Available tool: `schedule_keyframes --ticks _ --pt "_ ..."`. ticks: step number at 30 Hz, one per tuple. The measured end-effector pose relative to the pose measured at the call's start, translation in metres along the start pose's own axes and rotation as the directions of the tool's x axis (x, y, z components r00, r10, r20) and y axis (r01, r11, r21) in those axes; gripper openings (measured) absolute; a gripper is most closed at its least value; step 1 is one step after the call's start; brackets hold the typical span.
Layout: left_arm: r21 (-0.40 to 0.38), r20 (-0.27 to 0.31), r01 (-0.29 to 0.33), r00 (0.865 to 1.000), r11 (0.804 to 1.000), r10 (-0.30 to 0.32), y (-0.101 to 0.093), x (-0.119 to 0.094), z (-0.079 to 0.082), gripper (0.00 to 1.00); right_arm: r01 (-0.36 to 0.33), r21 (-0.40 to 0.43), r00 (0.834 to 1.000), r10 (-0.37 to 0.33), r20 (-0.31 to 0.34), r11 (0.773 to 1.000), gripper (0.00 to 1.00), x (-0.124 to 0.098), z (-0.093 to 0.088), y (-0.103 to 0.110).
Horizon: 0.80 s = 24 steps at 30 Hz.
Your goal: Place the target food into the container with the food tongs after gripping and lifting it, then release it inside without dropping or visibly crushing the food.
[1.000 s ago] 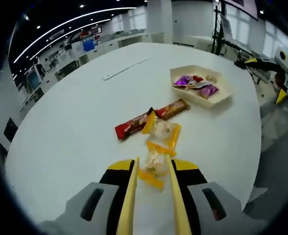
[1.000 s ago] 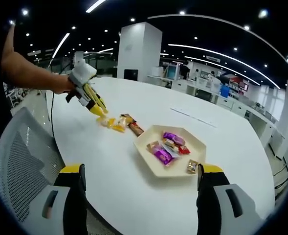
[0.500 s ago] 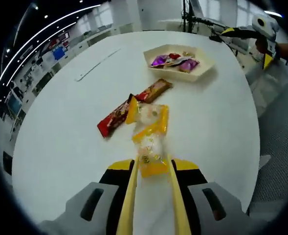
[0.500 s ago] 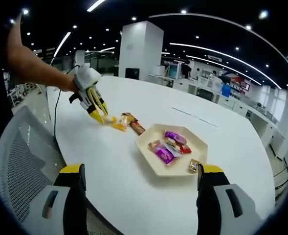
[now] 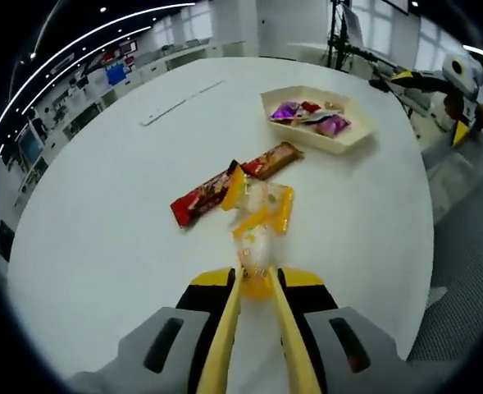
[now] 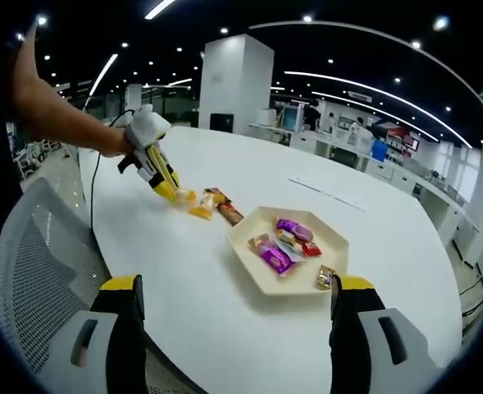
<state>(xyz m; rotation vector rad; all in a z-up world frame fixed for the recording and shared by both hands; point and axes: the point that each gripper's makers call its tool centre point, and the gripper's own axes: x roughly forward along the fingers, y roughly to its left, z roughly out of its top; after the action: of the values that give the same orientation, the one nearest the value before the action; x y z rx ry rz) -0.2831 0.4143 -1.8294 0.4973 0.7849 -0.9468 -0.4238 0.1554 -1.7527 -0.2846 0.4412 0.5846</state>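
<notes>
My left gripper (image 5: 256,274) carries yellow tongs, shut on a clear candy with yellow ends (image 5: 256,250) at the near end of a small heap on the white table (image 5: 102,213). A second yellow-ended candy (image 5: 267,199) lies just beyond it, beside a red bar (image 5: 202,198) and a brown bar (image 5: 271,158). The cream hexagonal tray (image 5: 352,138) with purple and red sweets sits farther off to the right. In the right gripper view the left gripper (image 6: 161,176), held by a hand, touches the candies (image 6: 193,205) left of the tray (image 6: 249,271). My right gripper (image 6: 237,287) is open and holds nothing.
A grey mesh chair (image 6: 28,271) stands at the table's near edge in the right gripper view. A long white strip (image 5: 179,103) lies on the far side of the table. Desks and a white pillar (image 6: 233,86) stand in the room behind.
The tongs have narrowed onto the near candy, which now sits pinched between their tips. The left gripper view shifted a little. The right gripper has stayed still.
</notes>
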Motion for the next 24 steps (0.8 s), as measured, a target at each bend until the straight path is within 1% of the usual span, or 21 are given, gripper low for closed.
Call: schedule_keyframes --ticks 3,5,7,9,11,13,14,17,18,20,21,22,24 --pt "-0.004 0.008 -0.009 1.000 1.000 0.009 0.003 -0.003 0.003 0.16 0.000 -0.001 1.000 0.000 0.001 1.000 0.93 0.000 0.000 0.000" --pt "-0.059 0.027 0.006 1.000 0.998 -0.005 0.002 -0.007 0.007 0.17 -0.001 0.001 1.000 0.001 -0.001 1.000 0.93 0.000 0.000 0.000" --pt "-0.054 0.044 -0.005 0.999 0.999 0.008 0.006 -0.010 0.012 0.17 0.000 0.001 1.000 0.000 0.005 1.000 0.93 0.000 0.001 0.000" --pt "-0.054 0.044 -0.001 0.999 0.999 0.003 0.007 -0.013 0.015 0.16 0.003 0.002 1.000 -0.003 0.001 1.000 0.93 0.000 0.000 -0.001" --pt "-0.075 0.043 0.030 0.999 0.997 -0.026 0.007 -0.015 0.017 0.16 0.001 0.002 1.000 -0.001 0.004 1.000 0.93 0.000 0.000 0.000" --pt "-0.056 0.022 0.026 0.999 0.998 -0.025 0.009 -0.017 0.017 0.16 0.002 -0.001 1.000 -0.002 0.002 1.000 0.92 0.000 0.000 0.000" --pt "-0.054 0.025 0.030 0.999 0.998 -0.029 0.010 -0.019 0.020 0.16 0.001 0.001 1.000 -0.001 0.002 1.000 0.92 0.000 0.000 0.000" --pt "-0.044 0.036 0.034 0.999 0.998 -0.033 0.012 -0.028 0.030 0.16 0.003 0.000 1.000 -0.003 0.003 1.000 0.92 0.000 0.000 0.000" --pt "-0.056 0.048 0.045 0.998 0.997 -0.042 0.014 -0.031 0.035 0.16 0.003 -0.001 1.000 -0.003 0.004 1.000 0.92 0.000 0.001 0.000" --pt "-0.060 0.041 0.063 0.997 0.996 -0.061 0.014 -0.035 0.040 0.16 0.003 -0.002 1.000 -0.003 0.005 1.000 0.92 0.000 0.001 0.000" --pt "-0.067 0.021 0.091 0.996 0.994 -0.090 0.010 -0.037 0.039 0.16 0.004 -0.003 1.000 -0.004 0.006 1.000 0.92 -0.001 0.001 0.000" --pt "-0.052 0.029 0.082 0.996 0.995 -0.081 0.014 -0.040 0.045 0.16 0.004 -0.002 1.000 -0.004 0.007 1.000 0.92 -0.001 0.001 0.000" --pt "-0.082 0.045 0.095 0.995 0.992 -0.092 0.017 -0.048 0.055 0.17 0.004 -0.003 1.000 -0.004 0.009 1.000 0.92 -0.001 0.001 0.000"
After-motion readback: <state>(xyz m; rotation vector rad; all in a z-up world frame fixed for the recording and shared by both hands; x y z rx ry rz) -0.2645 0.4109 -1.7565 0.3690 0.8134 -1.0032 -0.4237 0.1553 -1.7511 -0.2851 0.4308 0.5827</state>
